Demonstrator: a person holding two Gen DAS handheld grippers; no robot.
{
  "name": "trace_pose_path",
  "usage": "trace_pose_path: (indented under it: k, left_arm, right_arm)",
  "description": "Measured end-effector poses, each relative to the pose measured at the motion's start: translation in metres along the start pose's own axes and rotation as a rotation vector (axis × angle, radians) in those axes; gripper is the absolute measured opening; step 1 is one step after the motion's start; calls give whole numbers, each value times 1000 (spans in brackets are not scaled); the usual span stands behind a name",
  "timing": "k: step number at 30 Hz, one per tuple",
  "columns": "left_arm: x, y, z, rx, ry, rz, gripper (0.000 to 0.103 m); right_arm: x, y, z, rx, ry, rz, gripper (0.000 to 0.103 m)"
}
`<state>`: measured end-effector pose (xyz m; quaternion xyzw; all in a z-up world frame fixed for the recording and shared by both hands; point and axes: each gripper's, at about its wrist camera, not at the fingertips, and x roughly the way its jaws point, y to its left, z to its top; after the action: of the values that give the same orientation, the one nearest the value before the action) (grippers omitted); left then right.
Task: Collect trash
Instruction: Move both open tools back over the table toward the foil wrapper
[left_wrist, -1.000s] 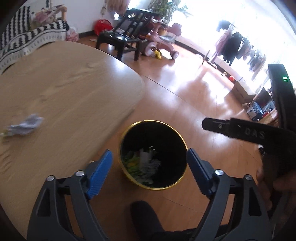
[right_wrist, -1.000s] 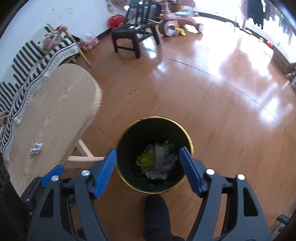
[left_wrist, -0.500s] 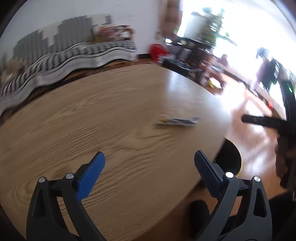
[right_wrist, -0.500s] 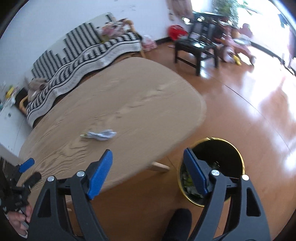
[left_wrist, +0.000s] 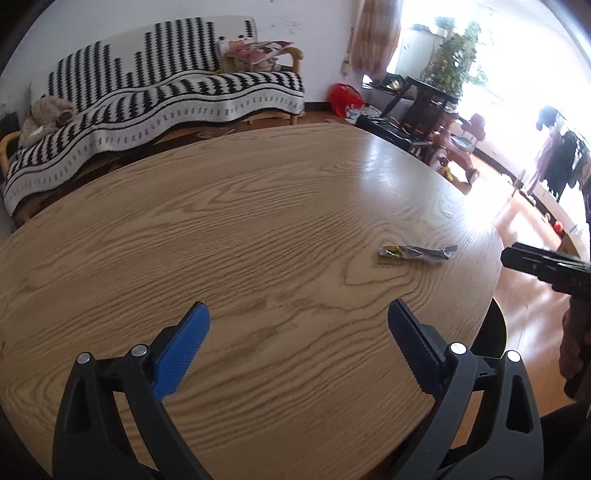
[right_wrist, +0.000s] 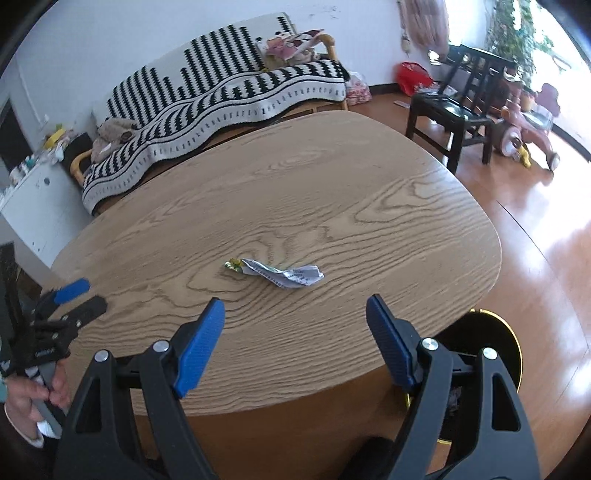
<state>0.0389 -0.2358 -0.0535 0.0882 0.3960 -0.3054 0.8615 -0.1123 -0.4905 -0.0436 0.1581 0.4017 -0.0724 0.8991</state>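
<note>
**One crumpled wrapper left on the table, both claws empty**

A broad oval wooden table (right_wrist: 332, 192) fills both wrist views, its grain bare except for a single piece of trash. Below its rim, under the right claw's right finger, a black bin (right_wrist: 491, 332) with a gold rim stands on the floor, partly hidden by the table edge.

The right claw (right_wrist: 295, 332) hangs over the near edge with its two blue pads apart and nothing between them. The left claw (left_wrist: 299, 332) likewise stands wide and empty over the wood.

The wrapper (right_wrist: 275, 272) lies flat just ahead of the right claw, roughly centred between its pads. From the left claw it sits ahead and off to the right (left_wrist: 415, 253).

It looks like thin, crinkled foil or paper, twisted at its yellow-green end: likely very light, soft and easily flattened, and liable to slide on the smooth wood. The bunched middle looks the best place to pinch, pads low against the table.
</note>
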Motion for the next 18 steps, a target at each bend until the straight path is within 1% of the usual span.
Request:
trace_pose_path:
  k: [3,6,8,9,10,11,13,15,16,18]
  left_arm:
    - [15,-9,5,36,9,-21,94]
    - [33,-19,13,63,23,-69,94]
    - [44,-28,18,103,43,-111,94]
    - [51,-35,21,144,55,-131,94]
    - [55,-40,22,176,53,-135,94]
    - [62,-48,25,237,55,-147,94]
    - [72,-60,29,319,73,-177,94]
    - [80,-68,31,385,75,-199,94]
    - [85,-71,32,407,83,-213,94]
    - [95,-76,34,442,89,-231,94]
  right_arm:
    - [7,-12,0,-23,14,25,76]
    - [17,-17,-1,-54,42,42,76]
    - [28,-15,0,-105,67,46,76]
    - [34,-13,1,-144,76,35,76]
    - [38,-12,0,-169,79,30,74]
    - [44,-10,1,-208,83,22,72]
    - [55,-7,3,-261,89,8,68]
    - [66,-8,8,-296,95,15,64]
    - [72,-8,10,-306,101,23,63]
    - [81,-8,13,-324,112,38,57]
